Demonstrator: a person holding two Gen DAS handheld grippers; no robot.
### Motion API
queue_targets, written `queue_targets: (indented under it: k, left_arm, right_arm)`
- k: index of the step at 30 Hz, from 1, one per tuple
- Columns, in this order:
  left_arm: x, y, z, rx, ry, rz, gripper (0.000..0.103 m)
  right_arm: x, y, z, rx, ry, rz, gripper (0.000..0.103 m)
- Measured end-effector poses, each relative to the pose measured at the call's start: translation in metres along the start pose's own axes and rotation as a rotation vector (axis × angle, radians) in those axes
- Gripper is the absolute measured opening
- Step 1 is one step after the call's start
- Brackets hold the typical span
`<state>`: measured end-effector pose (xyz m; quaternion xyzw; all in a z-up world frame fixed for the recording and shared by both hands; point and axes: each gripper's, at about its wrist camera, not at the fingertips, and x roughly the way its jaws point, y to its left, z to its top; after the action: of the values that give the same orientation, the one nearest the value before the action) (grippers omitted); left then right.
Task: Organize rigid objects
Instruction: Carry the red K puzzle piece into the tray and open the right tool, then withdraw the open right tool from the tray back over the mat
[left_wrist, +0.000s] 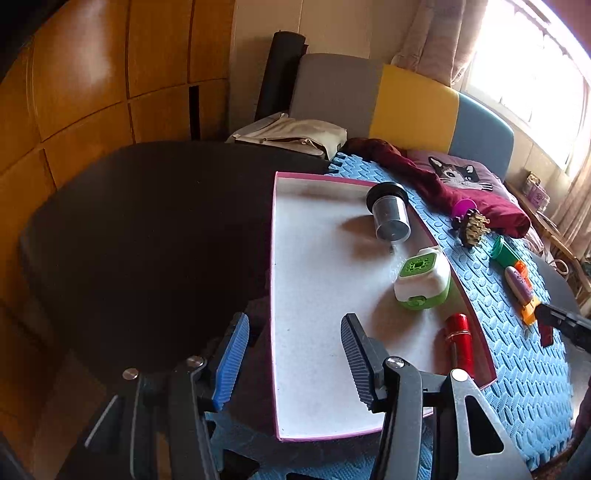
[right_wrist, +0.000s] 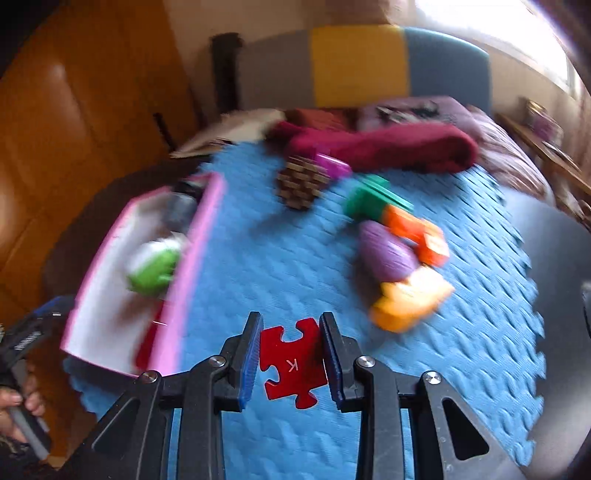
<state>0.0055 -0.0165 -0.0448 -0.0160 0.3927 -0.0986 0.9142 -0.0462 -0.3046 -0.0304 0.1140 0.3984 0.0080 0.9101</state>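
Jaws: right gripper clamped on a red puzzle piece marked K, held above the blue foam mat; left gripper partly open, empty, over the near edge of the pink-rimmed tray. Tray contents: clear jar with black lid on its side, green-and-white container, red cylinder. Mat contents: wooden brush, green cup, purple, orange and yellow toys, blurred.
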Motion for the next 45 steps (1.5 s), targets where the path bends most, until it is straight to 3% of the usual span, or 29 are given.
queue_targets:
  k: [6, 12, 17, 23, 34, 45]
  left_arm:
    - [0.000, 0.013, 0.004, -0.030, -0.007, 0.018, 0.053]
    - [0.000, 0.026, 0.007, -0.061, -0.007, 0.030, 0.053]
    - [0.002, 0.034, 0.006, -0.077, 0.003, 0.036, 0.053]
    - [0.008, 0.041, 0.006, -0.095, 0.018, 0.038, 0.055]
    - [0.008, 0.040, 0.008, -0.082, 0.010, 0.038, 0.056]
    - [-0.010, 0.030, 0.016, -0.040, -0.046, 0.034, 0.064]
  right_arm:
    - [0.021, 0.064, 0.033, -0.094, -0.013, 0.150, 0.031]
    - [0.060, 0.122, 0.069, -0.167, -0.012, 0.236, 0.031]
    - [0.117, 0.152, 0.084, -0.230, 0.065, 0.193, 0.031]
    - [0.162, 0.149, 0.076, -0.247, 0.162, 0.125, 0.032]
    - [0.137, 0.141, 0.072, -0.206, 0.116, 0.186, 0.051]
    - [0.088, 0.129, 0.064, -0.204, 0.002, 0.163, 0.051]
